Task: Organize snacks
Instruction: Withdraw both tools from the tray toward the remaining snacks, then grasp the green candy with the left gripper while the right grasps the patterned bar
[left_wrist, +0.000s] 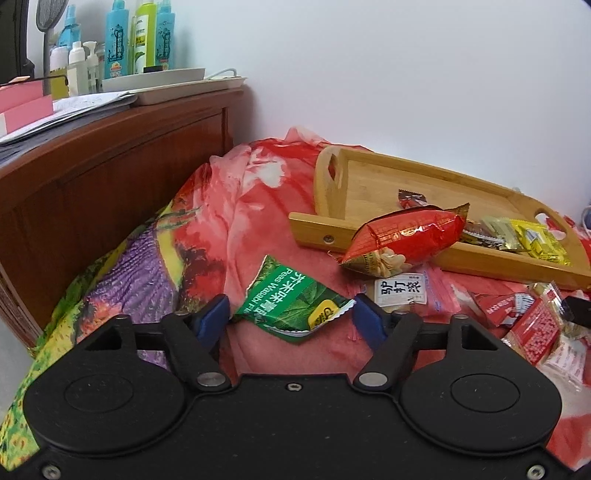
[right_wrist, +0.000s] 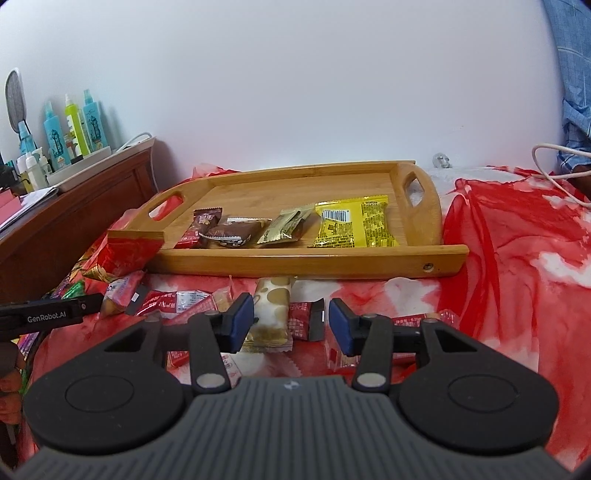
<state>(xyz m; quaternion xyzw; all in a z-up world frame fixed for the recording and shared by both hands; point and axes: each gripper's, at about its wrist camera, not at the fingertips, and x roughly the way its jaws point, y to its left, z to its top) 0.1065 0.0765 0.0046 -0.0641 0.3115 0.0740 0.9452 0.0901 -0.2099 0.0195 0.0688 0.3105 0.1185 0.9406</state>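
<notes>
The left claw (left_wrist: 291, 317) is spread wide, its two blue pads on either side of a torn green wasabi pea packet (left_wrist: 291, 304) lying on the bed. The left pad (left_wrist: 216, 317) sits right at the packet's left edge and the right pad (left_wrist: 369, 319) is just beside the crimped right end; whether either pad actually touches the wrapper cannot be told. Nothing is gripped. Judging from this, the step in hand is picking up the green packet to move it to the tray. To do it well, the pads should close across the packet's flat body rather than its torn top flap, gently enough not to crush the contents, and the torn opening should be kept uppermost on the way over.

The right claw (right_wrist: 291, 323) is also wide apart and holds nothing. Between its pads, on the bed, lie a cream packet with gold dots (right_wrist: 271, 314) and a small dark red packet (right_wrist: 304, 319), both untouched as far as can be seen.

Further out, a red peanut bag (left_wrist: 404, 236) leans on the near rim of a bamboo tray (right_wrist: 295, 262). Inside the tray are a yellow packet (right_wrist: 354, 221), a gold packet (right_wrist: 290, 225) and brown chocolate packets (right_wrist: 225, 229) in a rough row. More red packets (right_wrist: 173, 301) are scattered over the red floral bedspread (right_wrist: 517, 258) in front of the tray.
</notes>
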